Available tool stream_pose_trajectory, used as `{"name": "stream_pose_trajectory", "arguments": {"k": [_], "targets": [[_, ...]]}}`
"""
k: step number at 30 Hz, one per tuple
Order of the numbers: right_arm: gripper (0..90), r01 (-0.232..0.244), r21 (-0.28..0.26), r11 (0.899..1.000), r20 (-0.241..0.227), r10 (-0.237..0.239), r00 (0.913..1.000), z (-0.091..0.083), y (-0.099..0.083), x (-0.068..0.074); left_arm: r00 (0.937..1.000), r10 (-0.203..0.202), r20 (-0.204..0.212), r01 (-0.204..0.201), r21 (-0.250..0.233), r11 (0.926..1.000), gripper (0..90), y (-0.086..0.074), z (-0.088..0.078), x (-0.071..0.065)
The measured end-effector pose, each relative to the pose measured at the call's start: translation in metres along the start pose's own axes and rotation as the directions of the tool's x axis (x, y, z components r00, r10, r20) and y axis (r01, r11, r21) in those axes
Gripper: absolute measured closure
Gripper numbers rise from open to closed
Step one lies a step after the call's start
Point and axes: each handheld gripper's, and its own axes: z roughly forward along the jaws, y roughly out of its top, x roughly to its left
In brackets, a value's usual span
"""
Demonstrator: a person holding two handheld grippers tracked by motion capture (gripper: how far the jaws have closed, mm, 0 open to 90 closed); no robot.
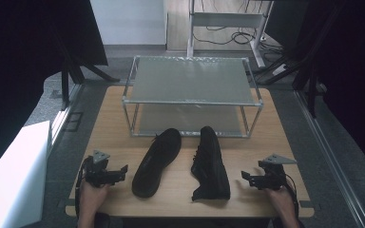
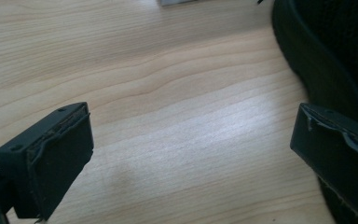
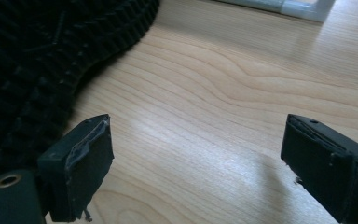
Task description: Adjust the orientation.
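Note:
Two black shoes lie on the wooden table in front of a metal rack. The left shoe lies upright and slanted; the right shoe lies on its side, its treaded sole facing my right gripper. My left gripper rests on the table left of the left shoe, jaws wide apart with bare wood between them; the shoe's edge shows beside the right-hand jaw in the left gripper view. My right gripper sits right of the right shoe, open and empty.
A two-tier metal-framed rack with grey shelves stands at the back of the table, its corner visible in the right gripper view. A white panel leans off the table's left. Cables and a frame lie on the floor beyond.

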Motion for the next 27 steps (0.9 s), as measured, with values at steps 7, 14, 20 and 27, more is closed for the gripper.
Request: {"name": "stream_pose_trajectory", "arguments": {"k": [7, 14, 20, 27], "targets": [[9.4, 0.012, 0.002, 1.0, -0.022, -0.012, 0.9997, 0.002, 0.001, 0.003, 0.9998, 0.017, 0.0, -0.017, -0.031, 0.9994, 0.0, 0.0, 0.0, -0.003], [9.5, 0.017, 0.0, 1.0, -0.028, -0.017, 0.9995, 0.002, 0.001, 0.004, 0.9998, 0.021, 0.008, -0.02, -0.032, 0.9993, 0.0, 0.001, 0.002, -0.003], [9.5, 0.02, 0.005, 1.0, -0.033, -0.019, 0.9993, 0.003, 0.001, 0.004, 0.9995, 0.029, 0.007, -0.029, -0.013, 0.9995, 0.0, 0.0, 0.007, -0.005], [9.7, 0.022, 0.01, 1.0, -0.029, -0.022, 0.9993, 0.004, 0.001, 0.005, 0.999, 0.043, 0.014, -0.043, 0.001, 0.9991, 0.0, 0.0, 0.011, -0.007]]}}
